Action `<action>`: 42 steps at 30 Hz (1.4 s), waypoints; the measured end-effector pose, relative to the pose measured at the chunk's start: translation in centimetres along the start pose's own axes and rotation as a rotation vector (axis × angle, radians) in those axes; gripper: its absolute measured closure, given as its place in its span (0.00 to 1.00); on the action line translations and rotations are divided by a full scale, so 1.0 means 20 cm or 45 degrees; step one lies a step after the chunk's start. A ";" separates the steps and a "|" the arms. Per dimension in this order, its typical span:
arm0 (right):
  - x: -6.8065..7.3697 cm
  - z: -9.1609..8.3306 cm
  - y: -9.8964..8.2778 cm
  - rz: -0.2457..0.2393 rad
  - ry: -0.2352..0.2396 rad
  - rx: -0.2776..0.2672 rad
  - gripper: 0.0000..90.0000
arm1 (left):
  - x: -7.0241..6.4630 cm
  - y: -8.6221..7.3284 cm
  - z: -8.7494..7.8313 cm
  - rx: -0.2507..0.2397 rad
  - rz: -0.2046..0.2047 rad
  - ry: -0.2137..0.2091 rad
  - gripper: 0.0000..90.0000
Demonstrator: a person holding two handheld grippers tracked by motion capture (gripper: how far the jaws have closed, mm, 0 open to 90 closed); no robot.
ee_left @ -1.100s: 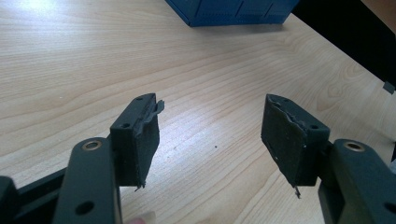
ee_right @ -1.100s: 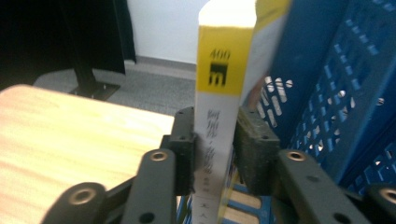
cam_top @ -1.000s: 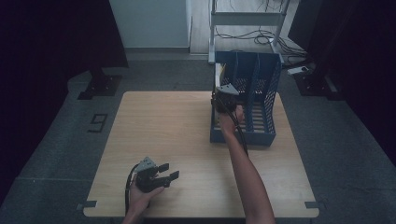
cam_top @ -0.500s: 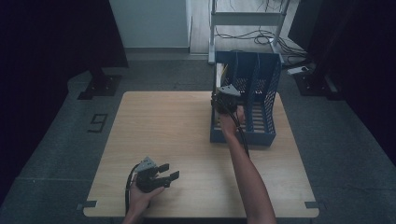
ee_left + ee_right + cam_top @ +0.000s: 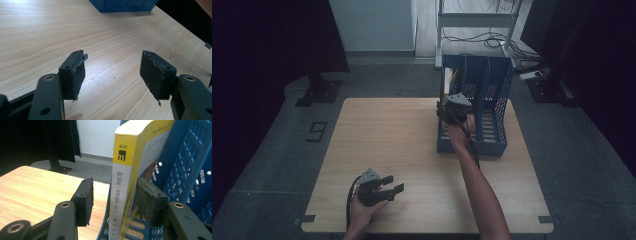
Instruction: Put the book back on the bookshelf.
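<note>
A yellow and white paperback book (image 5: 125, 182) stands upright in the left slot of the blue mesh file rack (image 5: 477, 145) at the table's far right. My right gripper (image 5: 448, 106) reaches into that slot, and its jaws have just been opening. In the right gripper view the book sits between the pads of this gripper (image 5: 115, 182). The left pad (image 5: 85, 195) stands clear of the spine, so the jaws are open. My left gripper (image 5: 394, 183) rests in a hand near the front edge, open and empty (image 5: 112, 60) over bare wood.
The wooden table (image 5: 392, 135) has free room between the two hands. The rack's blue wall (image 5: 185, 170) rises right of the book. Behind the table stand a metal frame (image 5: 477, 20) with cables and a dark stand base (image 5: 319, 92) on the floor.
</note>
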State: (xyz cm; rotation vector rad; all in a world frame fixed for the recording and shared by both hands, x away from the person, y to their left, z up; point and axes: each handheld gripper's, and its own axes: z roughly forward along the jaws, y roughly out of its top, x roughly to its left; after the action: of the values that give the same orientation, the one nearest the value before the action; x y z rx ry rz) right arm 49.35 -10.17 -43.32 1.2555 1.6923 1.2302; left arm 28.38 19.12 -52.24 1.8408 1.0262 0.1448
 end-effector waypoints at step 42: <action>-0.15 -0.46 -0.26 0.021 0.200 -0.022 0.44 | -0.01 -0.02 0.03 0.031 0.006 0.010 0.41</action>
State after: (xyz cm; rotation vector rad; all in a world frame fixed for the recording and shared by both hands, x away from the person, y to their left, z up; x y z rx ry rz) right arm 40.33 -16.00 -45.32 1.1915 1.7810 1.3819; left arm 28.39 18.63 -52.81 1.8656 1.0331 0.1428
